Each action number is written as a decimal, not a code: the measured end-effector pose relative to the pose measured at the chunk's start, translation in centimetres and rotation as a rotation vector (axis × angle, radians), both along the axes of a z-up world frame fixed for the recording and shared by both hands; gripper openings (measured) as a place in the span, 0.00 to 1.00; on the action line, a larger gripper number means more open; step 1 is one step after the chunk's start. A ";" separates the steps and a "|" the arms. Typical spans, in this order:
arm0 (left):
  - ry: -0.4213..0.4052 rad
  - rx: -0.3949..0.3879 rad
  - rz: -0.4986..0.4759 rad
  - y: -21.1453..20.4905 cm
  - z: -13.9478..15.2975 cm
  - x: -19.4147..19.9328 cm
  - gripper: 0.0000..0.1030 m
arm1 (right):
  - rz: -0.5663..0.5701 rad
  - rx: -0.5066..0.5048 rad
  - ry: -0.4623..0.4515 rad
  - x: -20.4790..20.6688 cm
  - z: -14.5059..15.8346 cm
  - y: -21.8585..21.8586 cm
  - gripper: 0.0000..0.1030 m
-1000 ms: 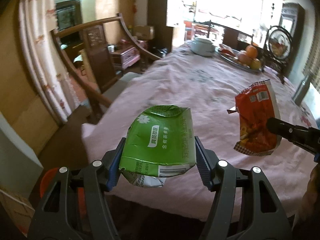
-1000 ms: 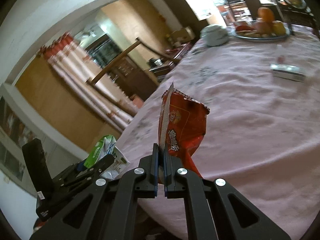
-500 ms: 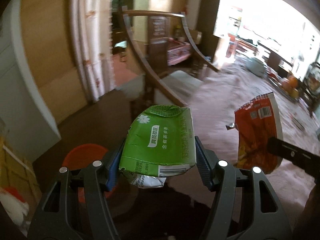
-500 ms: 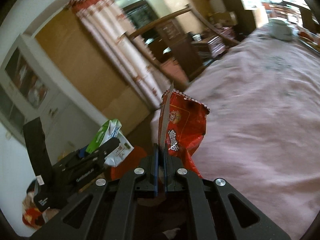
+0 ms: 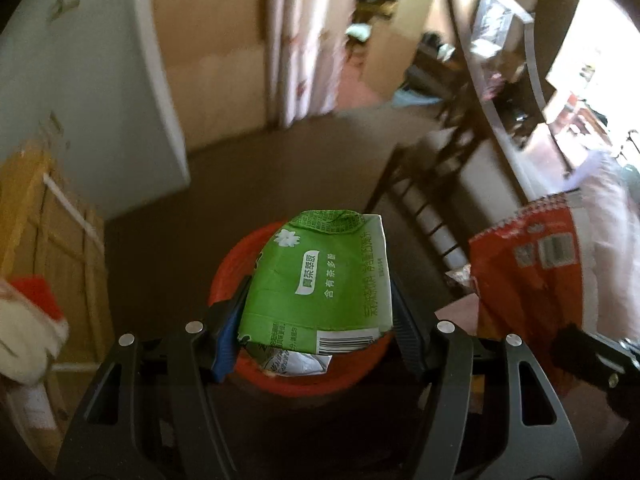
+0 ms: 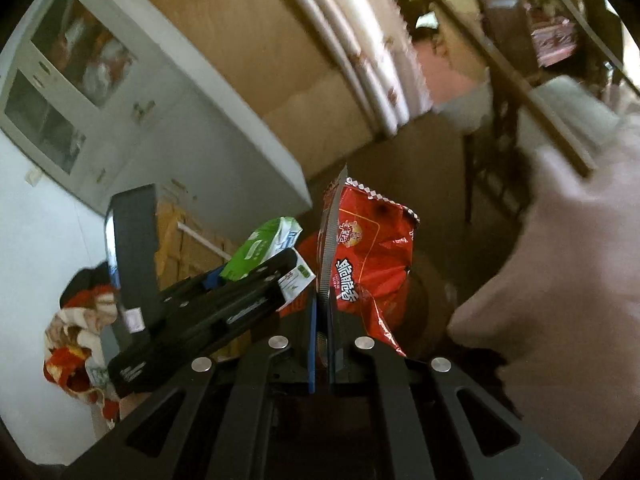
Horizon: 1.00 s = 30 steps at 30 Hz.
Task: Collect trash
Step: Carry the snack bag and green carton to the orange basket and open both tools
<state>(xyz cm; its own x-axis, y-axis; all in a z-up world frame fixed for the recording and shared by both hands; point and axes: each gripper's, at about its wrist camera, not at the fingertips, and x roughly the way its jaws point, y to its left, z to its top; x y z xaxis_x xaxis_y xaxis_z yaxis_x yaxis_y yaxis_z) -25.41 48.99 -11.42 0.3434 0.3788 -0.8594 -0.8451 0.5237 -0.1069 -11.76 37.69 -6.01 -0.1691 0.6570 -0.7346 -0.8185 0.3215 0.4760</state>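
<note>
My left gripper is shut on a crushed green drink carton, held right above a round red-orange bin on the dark floor. The carton hides most of the bin's mouth. My right gripper is shut on the edge of a red snack bag, which hangs in the air beside the carton. In the left wrist view the snack bag shows at the right. In the right wrist view the left gripper and its carton sit to the left of the bag, with the bin behind.
A wooden chair stands right of the bin, beside the pink-clothed table's edge. A white cabinet and a wooden crate stand to the left. Curtains hang at the back. A red and white bundle lies by the cabinet.
Both grippers have swung left, away from the table and down toward the floor. The red-orange bin now lies directly under the carton. Both grips are unchanged.
</note>
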 end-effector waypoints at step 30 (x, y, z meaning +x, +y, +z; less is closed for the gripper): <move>0.061 -0.159 0.134 6.1 -8.9 -0.7 0.69 | 0.084 -0.197 0.165 0.3 -13.3 9.3 0.43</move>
